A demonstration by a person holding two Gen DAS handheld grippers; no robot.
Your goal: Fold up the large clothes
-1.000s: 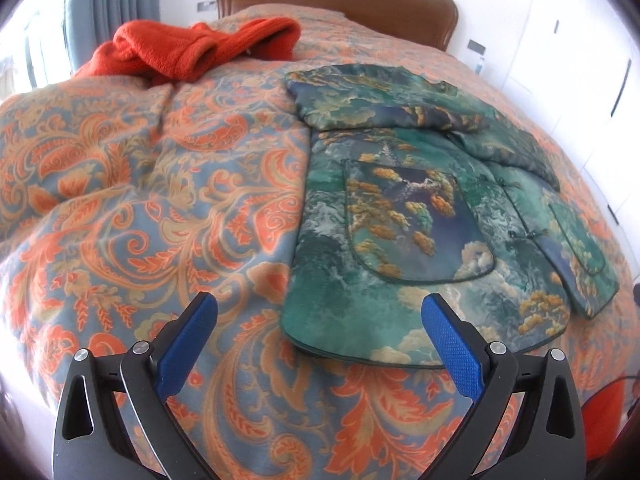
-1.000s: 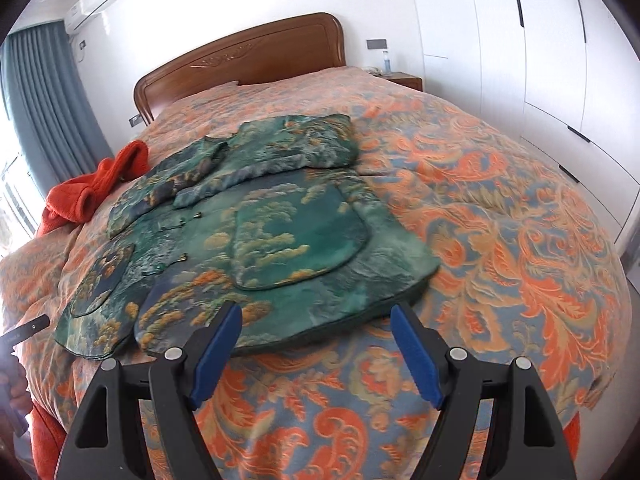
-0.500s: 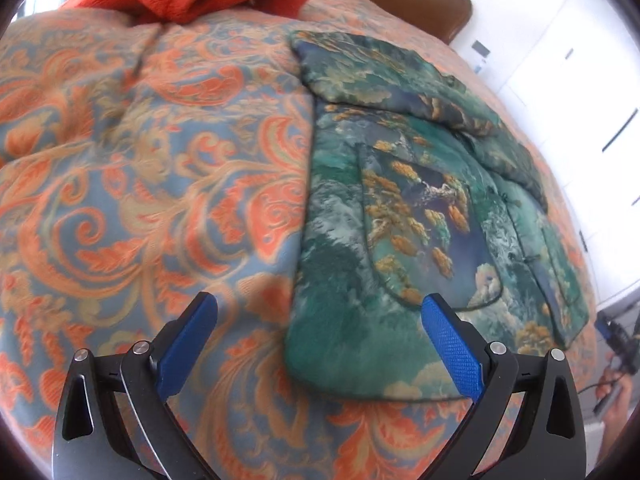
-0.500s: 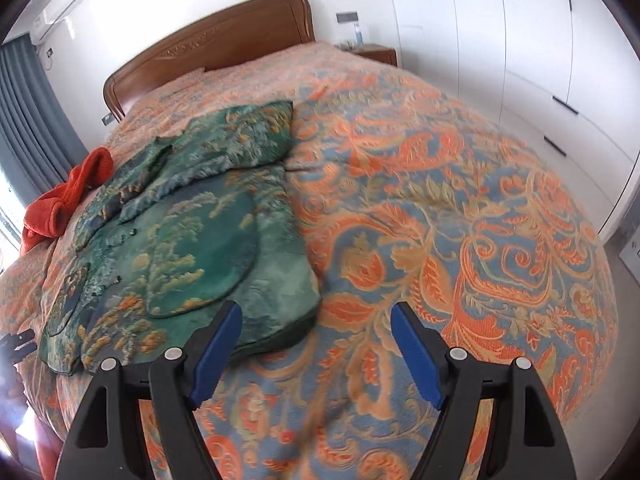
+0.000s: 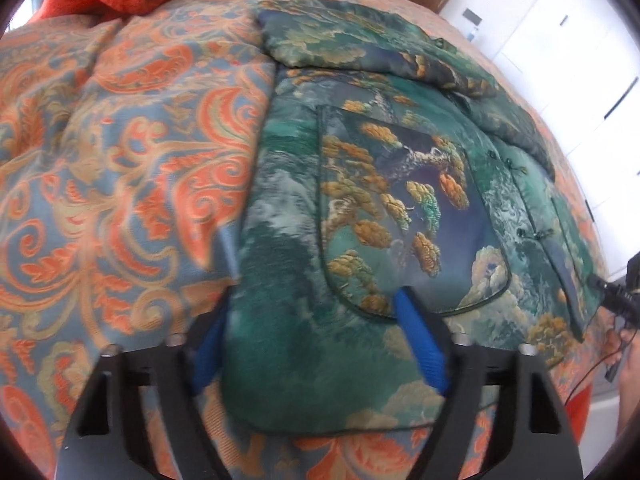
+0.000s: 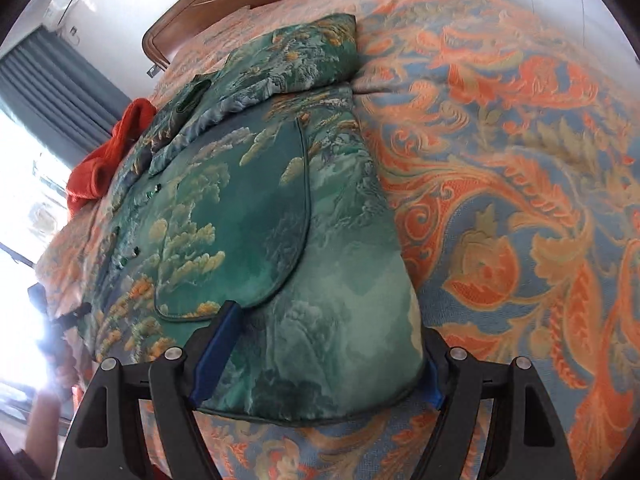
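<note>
Only the right wrist view shows the grey curtain [image 6: 60, 92]. The green jacket [image 5: 360, 216] lies on the bed [image 5: 120, 140], its hem corners between both grippers' spread fingers: left gripper [image 5: 320, 344], right gripper [image 6: 316, 352].

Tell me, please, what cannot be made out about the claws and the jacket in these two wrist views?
- Left wrist view: the left claw straddles the green jacket corner; its left finger is motion-blurred, so grip is unclear.
- Right wrist view: the right claw has its right finger mostly hidden behind the jacket's hem.
- Both views: the jacket's underside is hidden against the bedspread.
- Right wrist view: window glare washes out the lower left.
</note>
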